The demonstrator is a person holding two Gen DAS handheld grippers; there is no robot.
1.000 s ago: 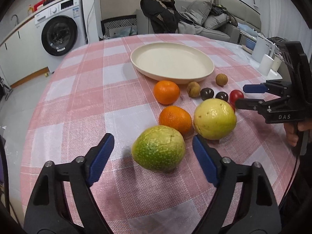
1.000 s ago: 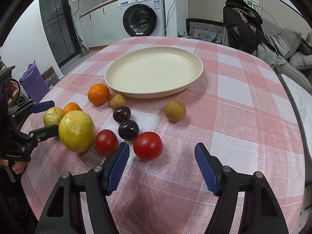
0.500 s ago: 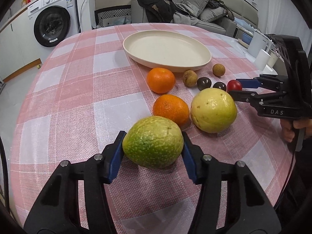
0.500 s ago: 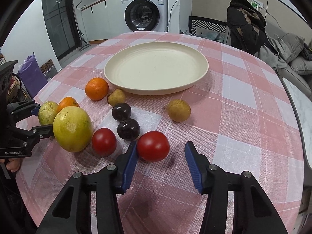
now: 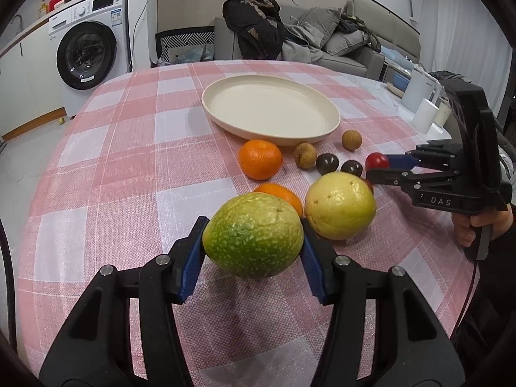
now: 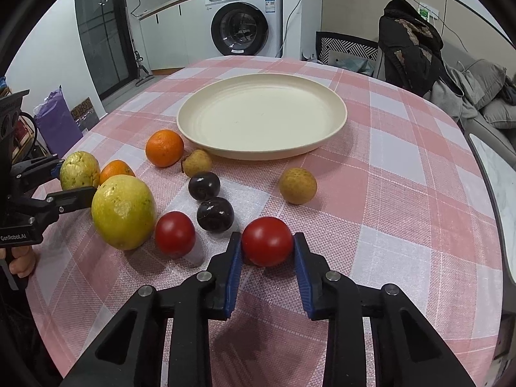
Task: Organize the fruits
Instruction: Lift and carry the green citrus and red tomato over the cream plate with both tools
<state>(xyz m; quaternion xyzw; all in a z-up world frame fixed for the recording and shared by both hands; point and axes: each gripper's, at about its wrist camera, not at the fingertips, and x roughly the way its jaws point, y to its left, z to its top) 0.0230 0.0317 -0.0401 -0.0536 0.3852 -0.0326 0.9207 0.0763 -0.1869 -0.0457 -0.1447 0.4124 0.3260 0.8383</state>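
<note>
My left gripper [image 5: 253, 242] is shut on a green mottled fruit [image 5: 253, 234] and holds it a little above the cloth. My right gripper [image 6: 267, 246] is shut on a red tomato [image 6: 267, 241], lifted slightly; it also shows in the left wrist view [image 5: 376, 161]. An empty cream plate [image 6: 325, 135] sits mid-table, also in the left wrist view [image 5: 309, 135]. Loose on the cloth: a big yellow fruit [image 6: 123, 211], a second tomato [image 6: 174, 233], two oranges [image 6: 164, 147] [image 6: 116, 170], two dark plums [image 6: 204, 185] [image 6: 215, 214], two brown longans [image 6: 297, 185] [image 6: 197, 162].
The round table has a pink checked cloth [image 6: 403, 167]. White cups and a kettle [image 5: 419, 92] stand on a side surface to the right. A washing machine [image 6: 246, 27] and a sofa with clothes [image 5: 322, 37] stand beyond the table.
Both grippers moved forward and closed: the left on the green fruit, the right on the tomato. Both fruits now sit slightly off the cloth.
</note>
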